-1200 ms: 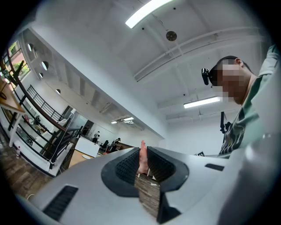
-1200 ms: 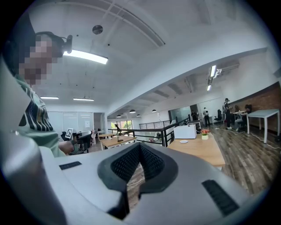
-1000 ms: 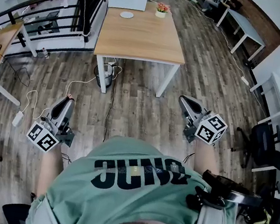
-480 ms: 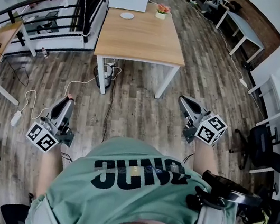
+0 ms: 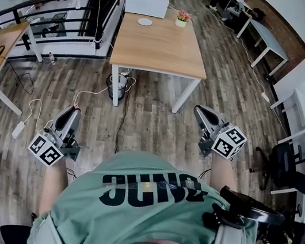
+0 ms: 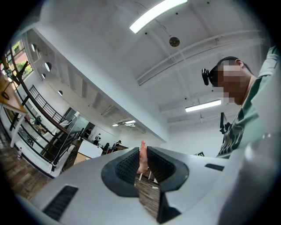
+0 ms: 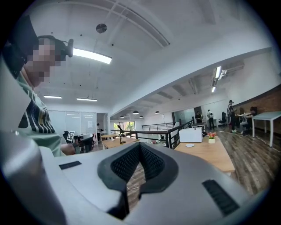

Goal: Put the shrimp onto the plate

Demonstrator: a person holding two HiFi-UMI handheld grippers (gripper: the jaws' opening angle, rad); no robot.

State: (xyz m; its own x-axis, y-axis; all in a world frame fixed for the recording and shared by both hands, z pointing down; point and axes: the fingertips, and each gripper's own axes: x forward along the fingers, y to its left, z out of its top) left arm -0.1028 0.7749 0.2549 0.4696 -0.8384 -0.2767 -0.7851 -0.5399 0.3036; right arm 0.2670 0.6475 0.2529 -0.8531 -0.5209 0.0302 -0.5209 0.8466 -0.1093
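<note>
The shrimp (image 6: 142, 157) is pinched in the left gripper's (image 5: 73, 111) jaws, over the floor (image 5: 147, 117), well apart from the table (image 5: 159, 52). The plate (image 5: 145, 22) sits near the tabletop's far edge. The right gripper (image 7: 139, 147) is closed on nothing.

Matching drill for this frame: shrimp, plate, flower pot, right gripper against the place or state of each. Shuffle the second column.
Things:
1. shrimp
2. plate
3. flower pot
4. right gripper

Place or state:
A. jaws together, nothing between them
B. on the wooden table, just in front of the white box
C. pinched between the jaws of the left gripper
D. near the table's far edge, to the right of the white box

Pairs: 1-C, 2-B, 3-D, 4-A
</note>
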